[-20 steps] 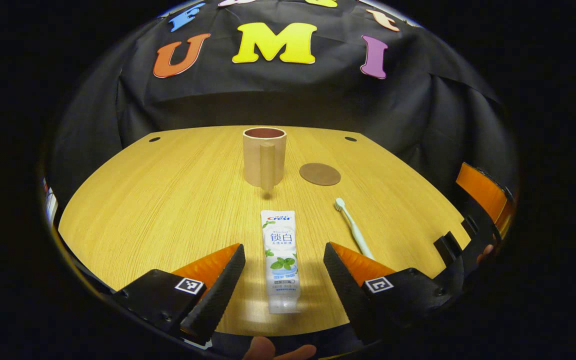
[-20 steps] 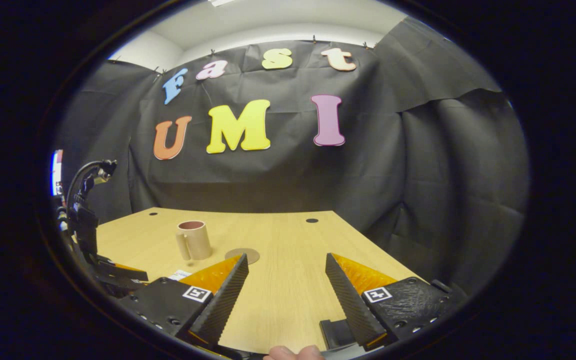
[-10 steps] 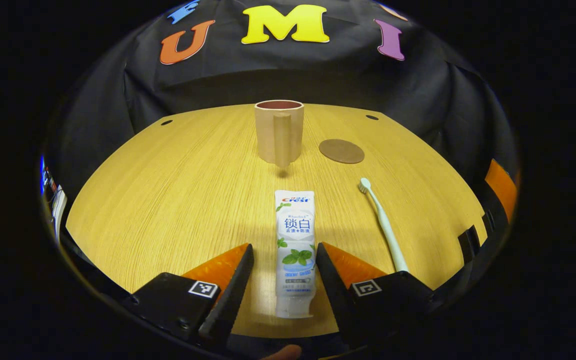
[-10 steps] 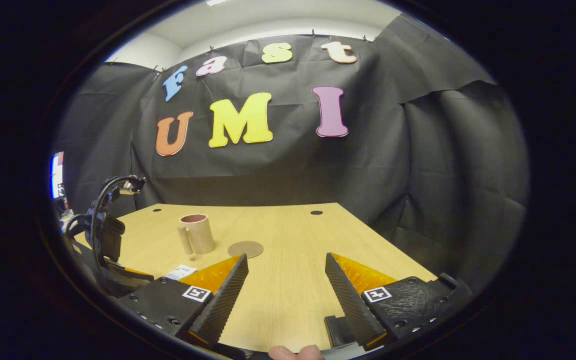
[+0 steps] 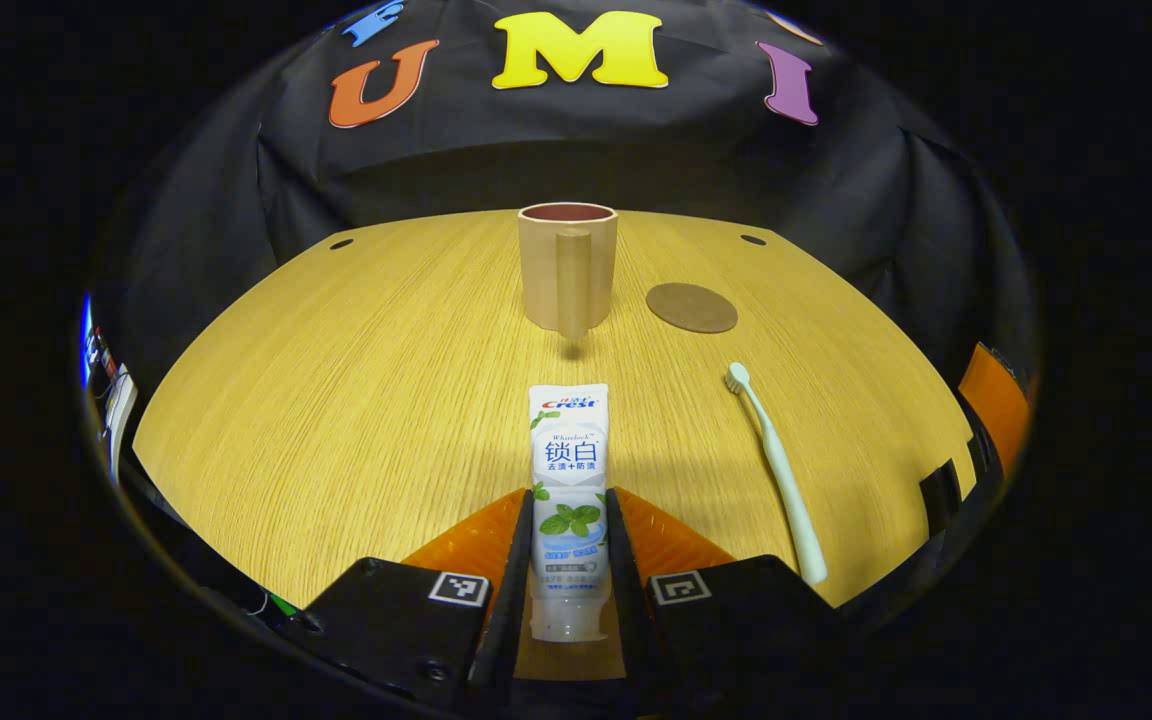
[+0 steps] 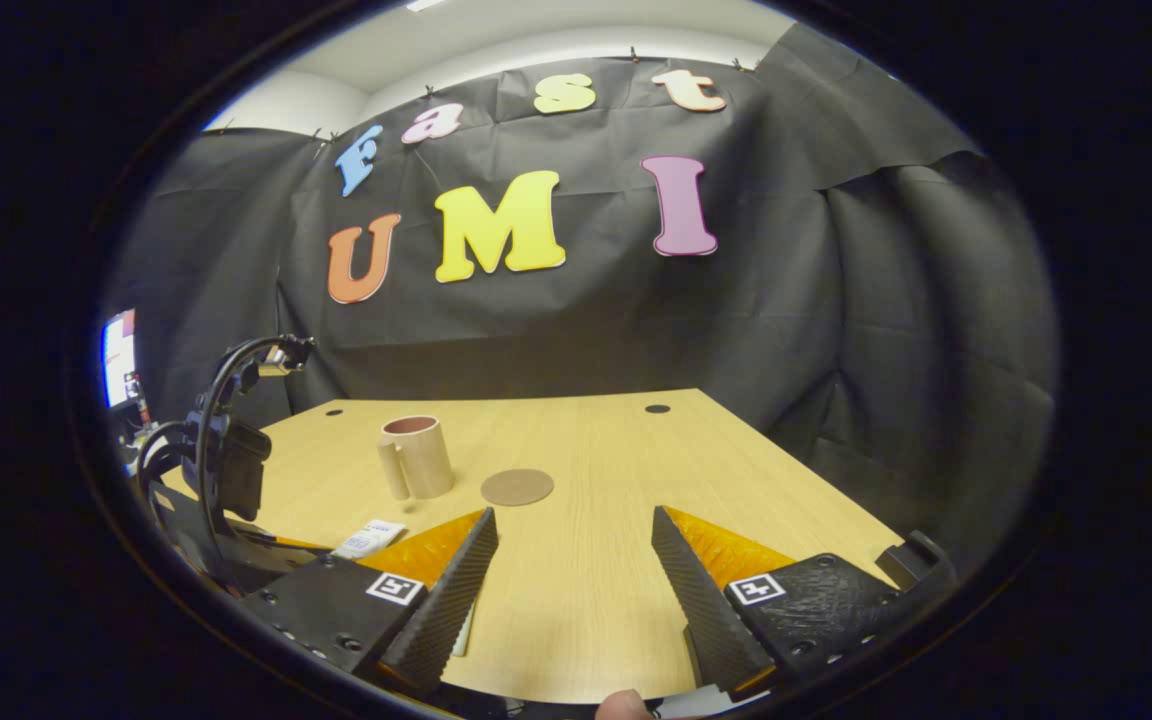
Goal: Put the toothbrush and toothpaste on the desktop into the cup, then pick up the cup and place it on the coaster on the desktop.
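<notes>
A white toothpaste tube (image 5: 567,470) lies on the wooden desktop (image 5: 356,400), cap end toward me. My left gripper (image 5: 566,510) is shut on its lower half, both fingers pressing its sides. A pale toothbrush (image 5: 776,470) lies to its right, bristles pointing away. Behind them stands a beige cup (image 5: 568,265) with its handle facing me, and a round brown coaster (image 5: 692,307) lies to the cup's right. My right gripper (image 6: 573,530) is open above the desktop (image 6: 596,560), holding nothing. In the right gripper view the cup (image 6: 417,457), coaster (image 6: 517,487) and toothpaste tube (image 6: 368,538) sit ahead on the left.
The left gripper's body and cable (image 6: 221,460) stand at the left of the right gripper view. Part of the right gripper (image 5: 991,410) shows at the right of the left gripper view. Black cloth surrounds the desk's back and sides.
My left gripper moved in over the toothpaste and its fingers closed from wide apart onto the tube's sides. The right gripper's view shifted slightly; it stayed open.
</notes>
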`<action>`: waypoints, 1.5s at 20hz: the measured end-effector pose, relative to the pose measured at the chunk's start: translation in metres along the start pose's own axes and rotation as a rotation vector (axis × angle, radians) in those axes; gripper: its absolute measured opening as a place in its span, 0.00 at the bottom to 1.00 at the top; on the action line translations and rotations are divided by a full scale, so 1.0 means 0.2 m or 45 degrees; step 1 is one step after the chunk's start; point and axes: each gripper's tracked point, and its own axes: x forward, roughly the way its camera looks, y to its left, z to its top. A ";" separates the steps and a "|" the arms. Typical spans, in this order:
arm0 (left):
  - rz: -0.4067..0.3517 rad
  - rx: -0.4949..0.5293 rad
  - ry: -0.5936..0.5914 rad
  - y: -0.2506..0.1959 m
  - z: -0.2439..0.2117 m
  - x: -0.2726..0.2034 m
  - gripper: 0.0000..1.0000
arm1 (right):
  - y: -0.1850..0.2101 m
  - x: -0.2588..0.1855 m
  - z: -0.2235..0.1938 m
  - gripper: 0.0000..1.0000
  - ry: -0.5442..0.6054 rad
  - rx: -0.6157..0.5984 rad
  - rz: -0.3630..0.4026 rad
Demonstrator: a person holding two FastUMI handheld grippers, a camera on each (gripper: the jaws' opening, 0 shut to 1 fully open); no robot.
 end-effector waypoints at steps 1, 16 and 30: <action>-0.003 -0.004 0.001 0.00 0.00 0.00 0.43 | 0.02 0.01 -0.01 0.95 0.009 -0.004 0.005; 0.028 -0.072 -0.331 0.26 0.42 -0.31 0.41 | 0.38 0.32 -0.31 0.96 0.355 -0.095 0.063; 0.036 -0.048 -0.407 0.30 0.42 -0.34 0.42 | 0.43 0.52 -0.49 0.04 0.519 -0.042 0.048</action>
